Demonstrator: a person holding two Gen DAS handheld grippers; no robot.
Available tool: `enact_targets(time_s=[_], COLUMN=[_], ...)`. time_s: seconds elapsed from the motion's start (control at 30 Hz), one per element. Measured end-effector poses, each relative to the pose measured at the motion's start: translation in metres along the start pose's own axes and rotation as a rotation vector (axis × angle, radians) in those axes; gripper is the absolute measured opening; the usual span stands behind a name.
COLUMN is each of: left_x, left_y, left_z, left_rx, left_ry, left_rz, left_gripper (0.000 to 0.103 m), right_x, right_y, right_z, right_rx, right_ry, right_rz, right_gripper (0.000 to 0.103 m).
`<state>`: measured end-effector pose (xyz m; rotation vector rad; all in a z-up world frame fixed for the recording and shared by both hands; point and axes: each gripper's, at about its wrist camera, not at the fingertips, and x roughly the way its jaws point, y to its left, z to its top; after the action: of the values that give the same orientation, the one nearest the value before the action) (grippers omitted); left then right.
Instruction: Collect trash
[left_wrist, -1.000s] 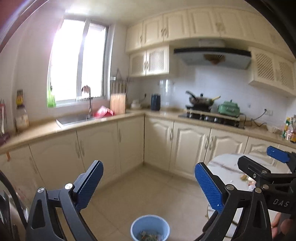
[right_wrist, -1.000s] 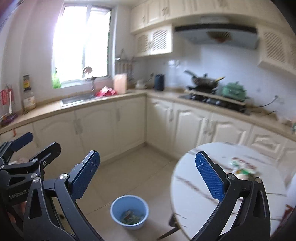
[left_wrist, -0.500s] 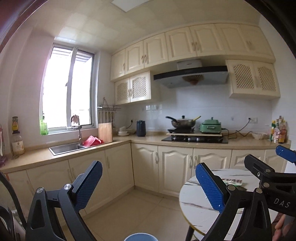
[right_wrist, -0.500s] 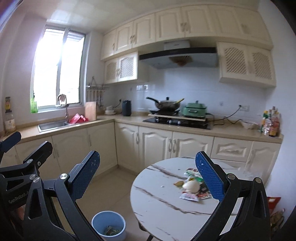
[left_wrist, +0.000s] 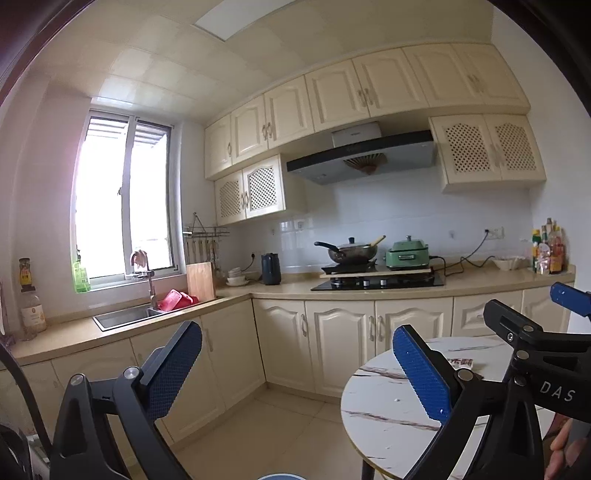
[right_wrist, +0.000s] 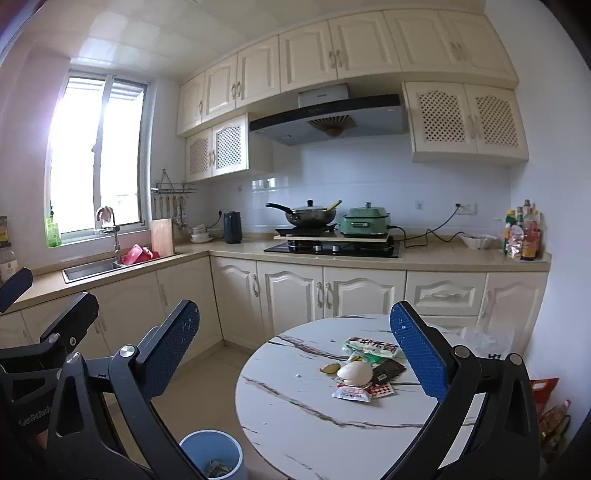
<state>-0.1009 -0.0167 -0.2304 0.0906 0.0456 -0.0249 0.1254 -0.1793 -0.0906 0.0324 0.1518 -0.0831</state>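
Note:
A pile of trash lies on the round marble table (right_wrist: 303, 417): a green and white wrapper (right_wrist: 371, 346), a white crumpled wad (right_wrist: 354, 373), a dark packet (right_wrist: 388, 370), a red and white sachet (right_wrist: 352, 393) and a small yellow scrap (right_wrist: 330, 367). A blue bin (right_wrist: 212, 458) with some waste inside stands on the floor left of the table. My right gripper (right_wrist: 295, 354) is open and empty, held above and short of the table. My left gripper (left_wrist: 295, 365) is open and empty, to the left. The table also shows in the left wrist view (left_wrist: 388, 410).
Cream kitchen cabinets (right_wrist: 291, 295) run along the back and left walls. The counter holds a sink (right_wrist: 92, 269), a kettle (right_wrist: 232, 232), a stove with a wok (right_wrist: 306, 216) and a green cooker (right_wrist: 365, 221). Bottles (right_wrist: 522, 236) stand at the right end. Tiled floor (left_wrist: 280, 428) lies between table and cabinets.
Both grippers have tilted upward and shifted right. The bin has dropped to the bottom edge and the table with its trash has come into full view. Both stay open.

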Motion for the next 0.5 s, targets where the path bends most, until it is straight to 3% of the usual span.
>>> enact_targets(time_s=[0.3, 0.5], left_x=[0.049, 0.108], left_y=[-0.029, -0.059], left_z=[0.021, 0.036], left_rx=[0.030, 0.070], left_ry=[0.050, 0.124], left_rz=[-0.068, -0.160], left_gripper=[0.102, 0.102], right_x=[0.022, 0.051], right_y=[-0.033, -0.070], right_z=[-0.006, -0.018], right_rx=[0.020, 0.038], right_ry=[0.034, 0.094], right_rz=[-0.061, -0.115], right_gripper=[0.103, 0.103])
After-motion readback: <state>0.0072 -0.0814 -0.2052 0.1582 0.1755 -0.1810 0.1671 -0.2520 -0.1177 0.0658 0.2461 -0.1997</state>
